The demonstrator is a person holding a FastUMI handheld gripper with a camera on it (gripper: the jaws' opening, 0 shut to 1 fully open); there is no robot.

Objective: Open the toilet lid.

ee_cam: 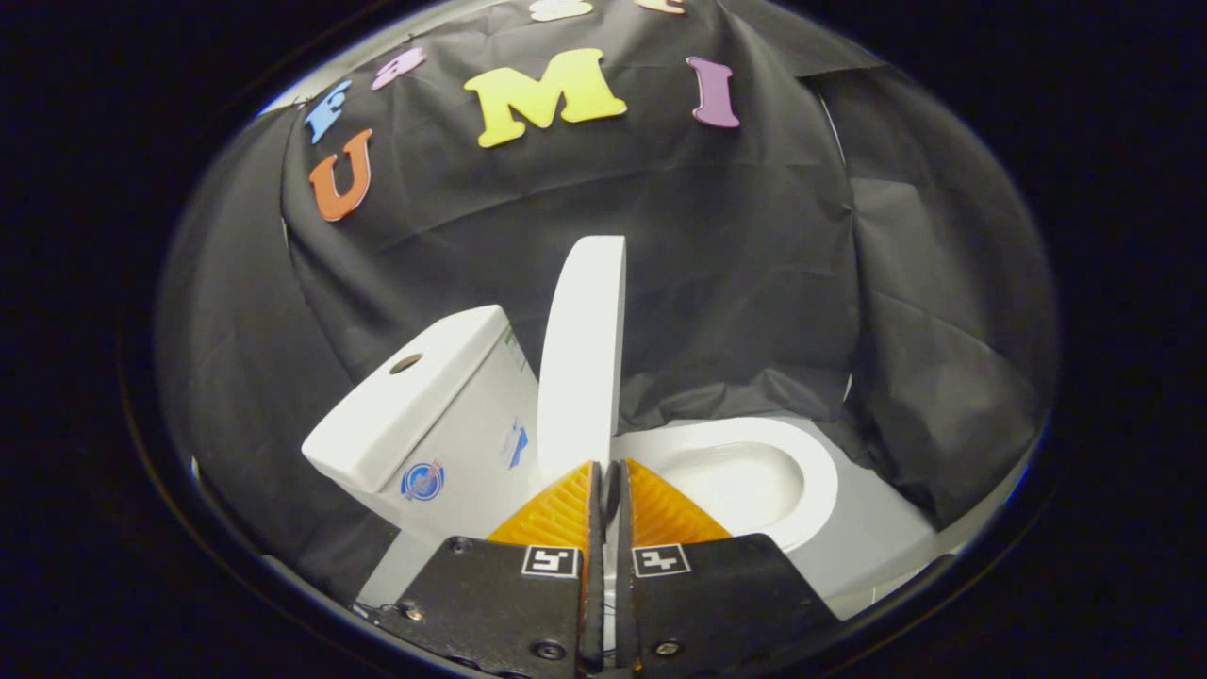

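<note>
A white toilet stands against the black cloth wall. Its lid [580, 358] is raised and stands nearly upright, seen almost edge-on, beside the tank [453, 443]. The seat ring and bowl [811, 471] lie uncovered to the right of the lid. My gripper [608, 469] is low in front of the toilet, its tips just short of the lid's lower end. The two fingers are pressed almost together, with only a thin slit between them. I see nothing held in that slit.
The tank cover [396, 405] has a round flush hole [405, 363] on top and juts out left of the fingers. Black cloth [754, 283] drapes behind and to the right of the bowl. A pale floor [886, 538] shows beside the bowl.
</note>
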